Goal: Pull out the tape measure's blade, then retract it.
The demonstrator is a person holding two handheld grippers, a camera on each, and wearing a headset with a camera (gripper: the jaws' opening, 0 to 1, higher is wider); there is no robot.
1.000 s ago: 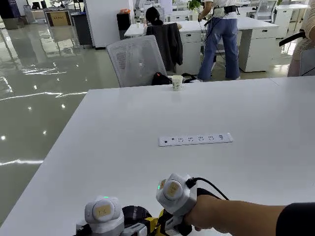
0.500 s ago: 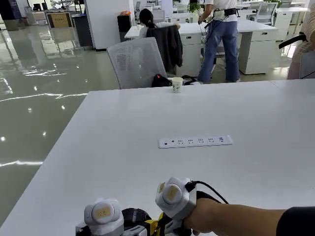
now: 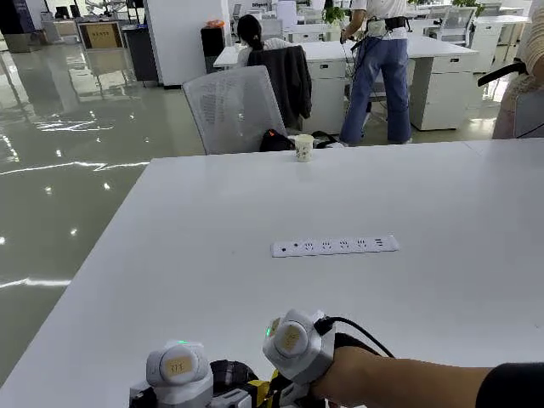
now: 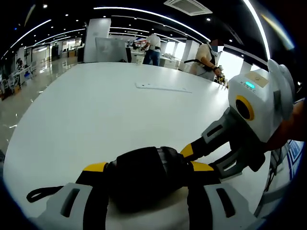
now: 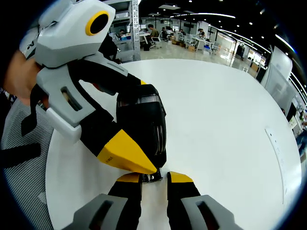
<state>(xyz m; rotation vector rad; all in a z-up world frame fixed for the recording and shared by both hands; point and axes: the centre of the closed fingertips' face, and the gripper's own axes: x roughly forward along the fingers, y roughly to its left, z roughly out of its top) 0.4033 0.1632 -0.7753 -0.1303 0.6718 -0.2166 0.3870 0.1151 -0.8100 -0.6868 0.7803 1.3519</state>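
Where the white desk (image 3: pixel 255 195) runs to the near edge of the head view, both grippers sit low and close together, with the black tape measure (image 4: pixel 144 179) between them, just above the desk top. The left gripper (image 4: pixel 148 166) grasps the case across its sides, one of its yellow-tipped fingers (image 4: pixel 96 167) pressed on each flank, and a black strap (image 4: pixel 41 192) lies on the desk beside it. The right gripper (image 5: pixel 154 184), carried by a hand (image 3: pixel 357 378) that reaches in from the right, faces the case's mouth. Its fingers (image 5: pixel 128 178) are drawn near each other with the blade's small metal end hook (image 5: pixel 153 176) between the tips, seemingly pinched, right at the case. Farther up the desk lie a white power strip (image 3: pixel 335 246) and, near the far edge, a paper cup (image 3: pixel 304 146).
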